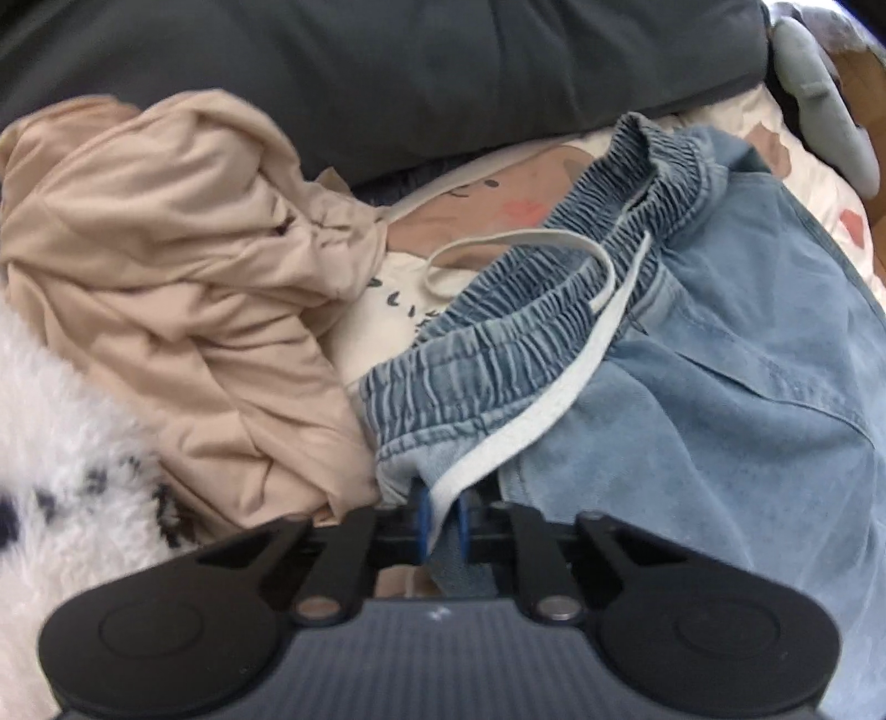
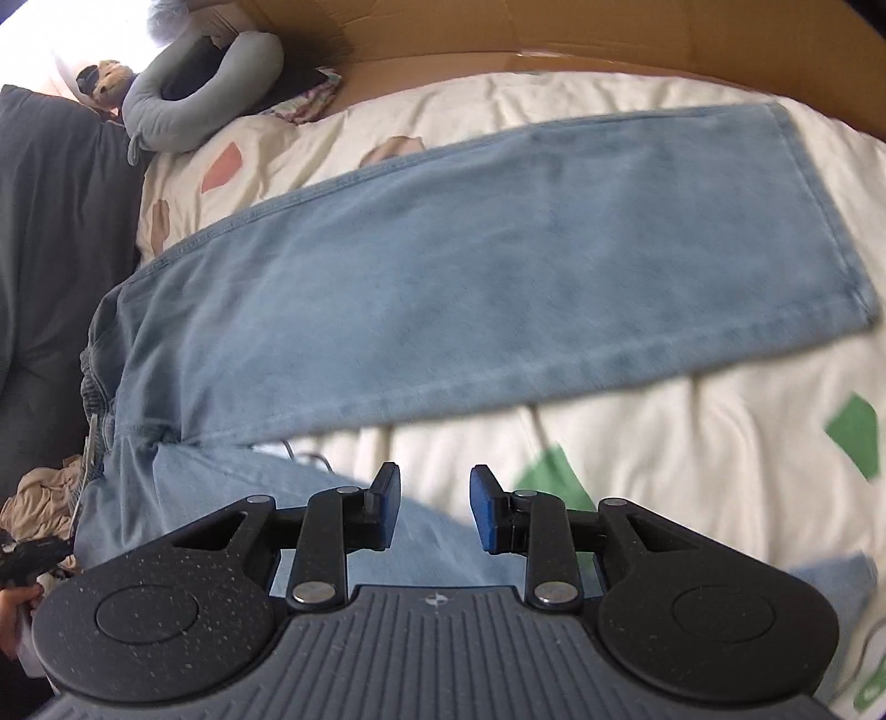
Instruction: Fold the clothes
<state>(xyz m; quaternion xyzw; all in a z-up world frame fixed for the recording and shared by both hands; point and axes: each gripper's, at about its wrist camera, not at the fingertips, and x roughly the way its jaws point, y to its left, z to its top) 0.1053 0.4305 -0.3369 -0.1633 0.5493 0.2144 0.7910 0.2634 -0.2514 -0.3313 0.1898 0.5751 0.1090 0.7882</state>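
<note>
Light blue denim trousers [image 1: 720, 360] with an elastic waistband [image 1: 498, 338] and a white drawstring [image 1: 531, 421] lie on the bed. My left gripper [image 1: 441, 523] is shut on the waistband edge and drawstring at the near corner. In the right wrist view one trouser leg [image 2: 498, 277] lies flat across the quilt, the other leg [image 2: 277, 498] runs under my right gripper [image 2: 434, 507]. The right gripper is open and empty, held just above that nearer leg.
A crumpled beige garment [image 1: 177, 277] lies left of the waistband, a white fluffy item [image 1: 61, 459] beside it. A dark grey pillow [image 1: 387, 72] lies behind. A grey neck pillow [image 2: 199, 83] and cardboard [image 2: 554, 27] border the patterned quilt [image 2: 692, 471].
</note>
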